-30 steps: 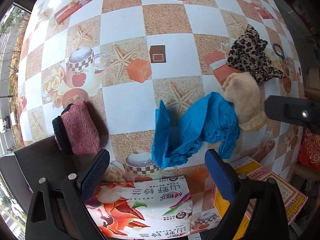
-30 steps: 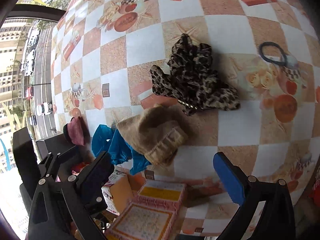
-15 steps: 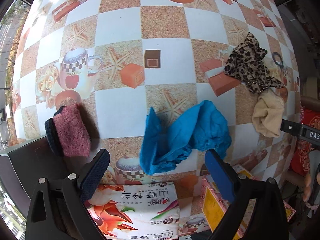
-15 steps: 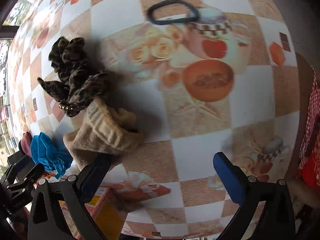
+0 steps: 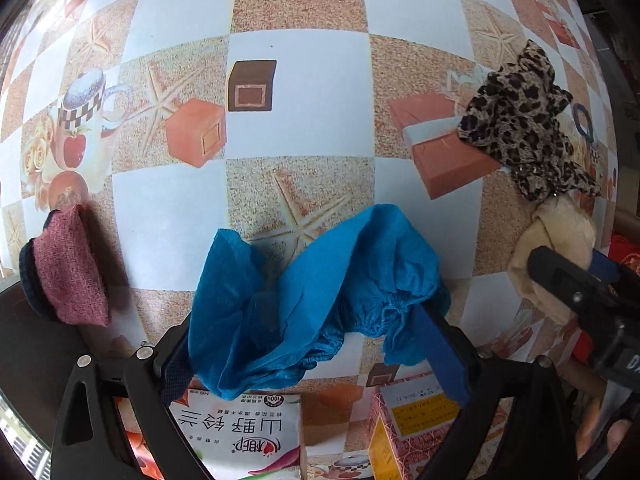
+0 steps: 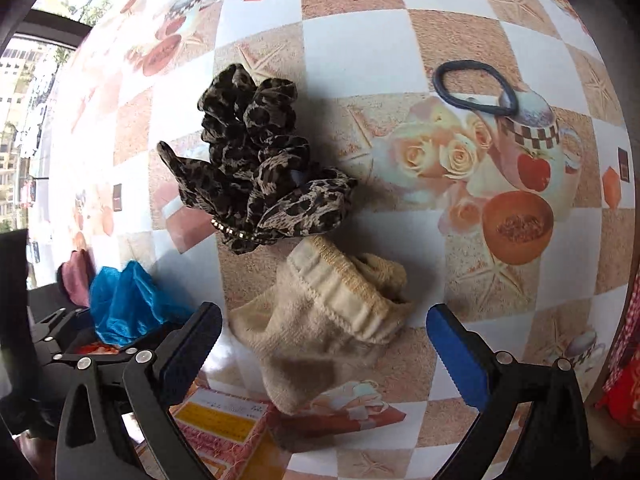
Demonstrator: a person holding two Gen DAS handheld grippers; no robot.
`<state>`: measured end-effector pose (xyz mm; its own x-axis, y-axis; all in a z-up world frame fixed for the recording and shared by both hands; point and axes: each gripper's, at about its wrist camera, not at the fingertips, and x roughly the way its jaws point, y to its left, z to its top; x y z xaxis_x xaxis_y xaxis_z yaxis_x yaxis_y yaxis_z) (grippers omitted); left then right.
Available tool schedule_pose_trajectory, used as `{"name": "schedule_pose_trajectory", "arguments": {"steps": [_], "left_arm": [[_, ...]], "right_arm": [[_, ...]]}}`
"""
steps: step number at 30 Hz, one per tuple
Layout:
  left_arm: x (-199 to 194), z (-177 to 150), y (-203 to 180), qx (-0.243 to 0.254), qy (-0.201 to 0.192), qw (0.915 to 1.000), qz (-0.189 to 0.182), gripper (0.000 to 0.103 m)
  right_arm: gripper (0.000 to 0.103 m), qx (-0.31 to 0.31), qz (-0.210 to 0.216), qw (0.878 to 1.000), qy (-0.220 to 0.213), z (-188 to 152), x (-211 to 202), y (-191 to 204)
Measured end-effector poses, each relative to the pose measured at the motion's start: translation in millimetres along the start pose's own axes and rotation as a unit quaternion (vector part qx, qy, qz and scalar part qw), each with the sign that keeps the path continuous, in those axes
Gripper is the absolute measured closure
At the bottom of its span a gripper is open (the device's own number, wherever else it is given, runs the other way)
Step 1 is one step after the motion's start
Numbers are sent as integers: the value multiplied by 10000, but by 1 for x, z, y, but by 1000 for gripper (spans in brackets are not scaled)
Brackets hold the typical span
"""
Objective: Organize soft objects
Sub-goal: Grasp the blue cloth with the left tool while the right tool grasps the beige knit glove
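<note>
Left gripper point(image 5: 312, 344) jaws stand apart around the blue shoe cover point(image 5: 316, 300) on the table point(image 5: 300, 4). Right gripper point(image 6: 324, 336) jaws stand apart around the beige sock point(image 6: 320, 320). Only the right wrist view shows the whole black hair tie point(image 6: 476, 88) beyond the leopard scrunchie point(image 6: 256, 176); only the left shows the tissue pack point(image 5: 248, 436).

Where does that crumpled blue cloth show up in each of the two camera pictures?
Left wrist view: the blue cloth fills the lower middle, between the open left tongs.
Right wrist view: it is small at the lower left edge.
Shared landmark: the leopard-print scrunchie, beside the beige sock.

Each tool point(image 6: 324, 340) has black arms, silver screws, and blue pads point(image 6: 456, 354).
</note>
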<state>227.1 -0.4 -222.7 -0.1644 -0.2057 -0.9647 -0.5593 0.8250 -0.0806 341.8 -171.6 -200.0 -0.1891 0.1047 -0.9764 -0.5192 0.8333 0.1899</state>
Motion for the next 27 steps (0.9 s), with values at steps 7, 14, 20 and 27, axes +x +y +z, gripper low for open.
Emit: {"name": "schedule_pose_trajectory", "arguments": {"steps": [7, 14, 20, 27], "left_arm": [[3, 13, -3, -1, -27, 9998, 176, 0], [6, 12, -1, 27, 19, 9998, 217, 0], [3, -4, -16, 272, -260, 9992, 148, 19], [-21, -10, -39, 839, -733, 9935, -219, 81]], "right_arm": [[0, -180, -519, 9985, -1, 4, 12, 0], [0, -386, -927, 9949, -40, 2, 22, 17], [6, -701, -966, 9928, -55, -22, 18, 27], [69, -1023, -670, 9918, -361, -44, -2, 39]]}}
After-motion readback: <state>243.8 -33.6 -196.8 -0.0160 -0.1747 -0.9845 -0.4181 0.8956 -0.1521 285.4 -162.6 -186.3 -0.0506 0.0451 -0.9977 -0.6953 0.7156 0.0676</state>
